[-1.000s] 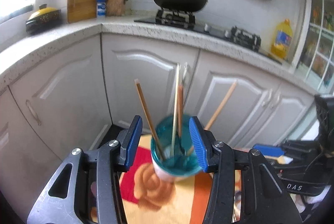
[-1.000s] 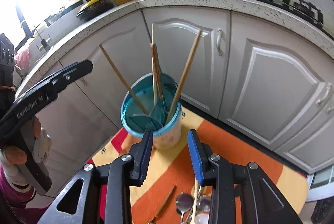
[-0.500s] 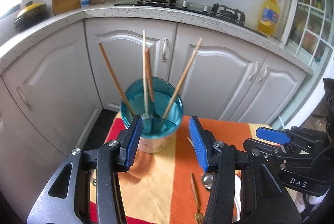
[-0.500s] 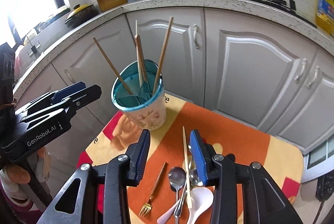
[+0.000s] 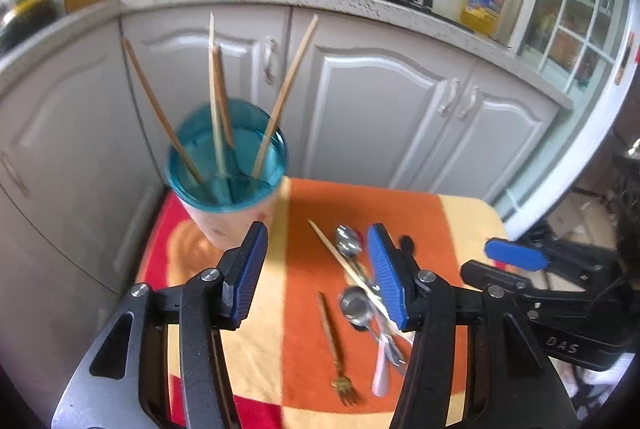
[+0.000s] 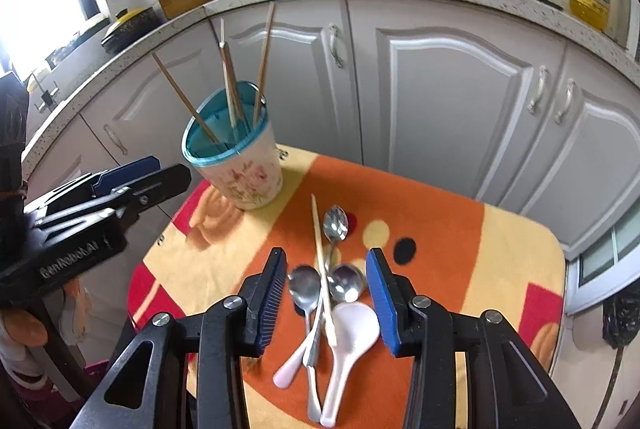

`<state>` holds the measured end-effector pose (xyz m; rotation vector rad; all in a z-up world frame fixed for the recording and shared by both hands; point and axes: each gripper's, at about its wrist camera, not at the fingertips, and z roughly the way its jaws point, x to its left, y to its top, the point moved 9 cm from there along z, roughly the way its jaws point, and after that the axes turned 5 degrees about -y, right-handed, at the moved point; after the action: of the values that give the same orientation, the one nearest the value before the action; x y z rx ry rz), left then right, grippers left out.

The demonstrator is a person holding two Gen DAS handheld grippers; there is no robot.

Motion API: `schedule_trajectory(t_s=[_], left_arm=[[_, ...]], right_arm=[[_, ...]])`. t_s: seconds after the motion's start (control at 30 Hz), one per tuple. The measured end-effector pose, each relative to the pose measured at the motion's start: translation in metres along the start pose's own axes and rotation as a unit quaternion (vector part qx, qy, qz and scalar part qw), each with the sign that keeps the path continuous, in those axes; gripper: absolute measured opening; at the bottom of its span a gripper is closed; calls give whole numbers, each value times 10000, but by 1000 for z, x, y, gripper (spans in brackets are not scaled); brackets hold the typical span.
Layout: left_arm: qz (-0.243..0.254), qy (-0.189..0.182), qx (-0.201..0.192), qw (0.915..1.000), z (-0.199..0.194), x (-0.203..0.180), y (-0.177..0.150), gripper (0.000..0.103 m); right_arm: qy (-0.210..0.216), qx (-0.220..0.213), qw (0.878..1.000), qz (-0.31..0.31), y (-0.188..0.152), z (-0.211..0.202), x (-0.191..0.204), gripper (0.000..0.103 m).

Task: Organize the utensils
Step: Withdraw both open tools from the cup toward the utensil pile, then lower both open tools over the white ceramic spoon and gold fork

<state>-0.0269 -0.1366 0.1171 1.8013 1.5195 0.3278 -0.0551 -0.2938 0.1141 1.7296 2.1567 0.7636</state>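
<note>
- While both tools hover over the orange-patterned tabletop [image 6: 460, 213], the left hand-held gripper [image 5: 316, 271] has its jaws opening, with nothing pressed between them.
- The right hand-held gripper [image 6: 328, 299] stands partly open and empty — jaws parted above the loose cutlery.
- Ahead and to the left of both sits the teal-rimmed holder cup [image 6: 244, 173], upright, with four chopsticks [image 6: 230, 89] leaning out of it.
- Below the right jaws lie metal spoons [image 6: 306, 287], a white spoon [image 6: 352, 325] and one loose chopstick [image 6: 320, 253] across them.
- A small fork [image 5: 334, 341] lies under the left jaws.
</note>
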Motion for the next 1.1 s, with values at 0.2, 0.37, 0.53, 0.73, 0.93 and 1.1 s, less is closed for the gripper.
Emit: schedule_trajectory(t_s=[0.2,0.37,0.53,0.73,0.93,1.1], left_arm=[[-255,-381,346,9983,11,7,-18,53],[-254,-341,792,9959,29,17,-45,53],[-380,-419,1271,9903,53,18,-77,53],[-162,-413,1642,9854,78,10,-98,53],[-69,-287,1820,9829,101,9,-101,53],[-26,-212,1960,9804,113,11,-105,53]], right_arm=[[138,385,9989,248,-33,16,-17,40],[234,709,9965,378,-60,37,-23,40],[311,855,9953,331,-66,52,-20,40],[336,957,9942,362,-70,58,-24,40],[335,1090,9923,477,-76,71,-35,40],[431,1158,9911,493,-71,82,-39,39]])
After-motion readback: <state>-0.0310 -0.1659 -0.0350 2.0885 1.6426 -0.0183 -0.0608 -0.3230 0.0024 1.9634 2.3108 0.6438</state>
